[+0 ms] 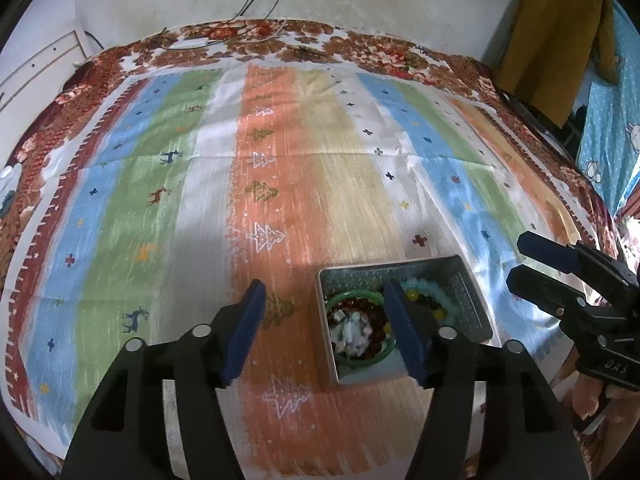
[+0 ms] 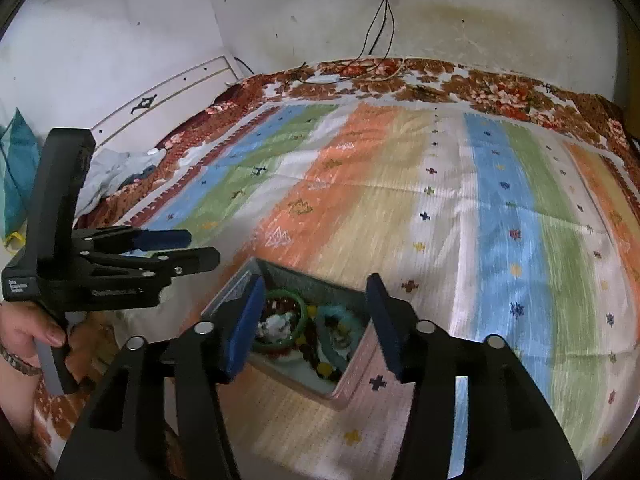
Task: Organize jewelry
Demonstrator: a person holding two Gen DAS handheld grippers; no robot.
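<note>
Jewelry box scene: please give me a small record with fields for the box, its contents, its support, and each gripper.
box: grey rectangular jewelry box, no lid on it
contents: green bangle, dark red bead bracelet, pale blue bead bracelet, white pieces
support: striped cloth over a floral bedspread
left gripper: open, fingers holding nothing
right gripper: open above the box, holding nothing

Dim, soft daylight; slight motion blur, heavy fisheye bending, dark corners.
</note>
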